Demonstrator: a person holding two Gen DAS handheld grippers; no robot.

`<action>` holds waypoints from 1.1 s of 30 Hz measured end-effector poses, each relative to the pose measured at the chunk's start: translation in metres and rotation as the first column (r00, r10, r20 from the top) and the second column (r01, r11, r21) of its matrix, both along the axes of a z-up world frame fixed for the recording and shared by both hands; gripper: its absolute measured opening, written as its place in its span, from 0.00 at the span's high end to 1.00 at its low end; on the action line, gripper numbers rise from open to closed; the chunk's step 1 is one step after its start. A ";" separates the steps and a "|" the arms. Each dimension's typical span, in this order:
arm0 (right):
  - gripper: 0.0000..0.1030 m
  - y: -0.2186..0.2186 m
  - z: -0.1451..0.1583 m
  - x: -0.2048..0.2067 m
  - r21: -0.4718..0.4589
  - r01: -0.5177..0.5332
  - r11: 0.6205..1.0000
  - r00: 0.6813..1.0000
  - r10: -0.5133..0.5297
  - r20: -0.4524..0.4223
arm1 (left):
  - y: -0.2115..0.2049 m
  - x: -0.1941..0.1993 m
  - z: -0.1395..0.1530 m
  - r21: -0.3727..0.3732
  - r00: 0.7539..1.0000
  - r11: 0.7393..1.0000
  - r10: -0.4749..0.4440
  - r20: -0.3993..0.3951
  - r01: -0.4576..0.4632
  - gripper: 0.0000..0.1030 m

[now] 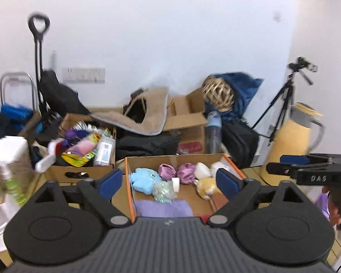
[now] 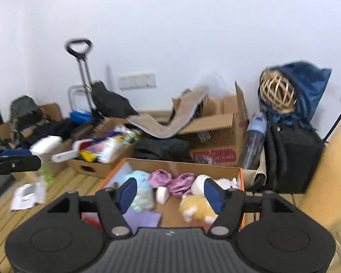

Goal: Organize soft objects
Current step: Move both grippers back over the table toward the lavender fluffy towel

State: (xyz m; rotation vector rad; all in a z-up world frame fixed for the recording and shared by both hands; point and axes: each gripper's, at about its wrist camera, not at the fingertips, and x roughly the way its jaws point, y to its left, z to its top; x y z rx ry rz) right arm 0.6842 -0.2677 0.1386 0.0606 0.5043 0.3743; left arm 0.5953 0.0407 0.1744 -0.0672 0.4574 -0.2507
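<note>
An open cardboard box with an orange rim holds soft things: a light blue plush, two purple satin pieces, a yellow plush, a white plush and a lilac cloth. My left gripper is open and empty, just in front of the box. My right gripper is open and empty over the box's near side; it also shows side-on in the left wrist view.
A second cardboard box of mixed items stands to the left. A larger open box with a beige mat stands behind. A water bottle, black bag, tripod and trolley handle line the wall.
</note>
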 end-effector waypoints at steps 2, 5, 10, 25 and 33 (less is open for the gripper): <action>0.31 -0.008 0.006 -0.051 0.003 -0.009 1.000 0.999 0.009 0.051 | 0.004 -0.050 -0.002 0.001 0.999 1.000 -0.005 0.046 0.005 0.06; 0.29 -0.016 0.005 -0.127 0.014 -0.023 1.000 0.992 0.022 0.123 | 0.005 -0.123 -0.016 0.026 0.995 1.000 -0.002 0.102 -0.001 0.04; 0.18 -0.020 -0.019 -0.239 0.033 -0.032 0.999 0.978 0.024 0.208 | -0.006 -0.227 -0.061 0.090 0.972 0.991 0.076 0.221 -0.098 0.00; 0.12 -0.019 -0.101 -0.405 0.081 0.068 0.994 0.980 -0.082 0.179 | -0.005 -0.342 -0.120 -0.027 0.982 0.996 0.094 0.167 -0.091 0.00; 0.13 -0.019 -0.124 -0.361 0.117 0.119 0.986 0.984 -0.133 0.121 | -0.016 -0.282 -0.144 -0.038 0.993 0.995 0.090 0.070 -0.088 0.00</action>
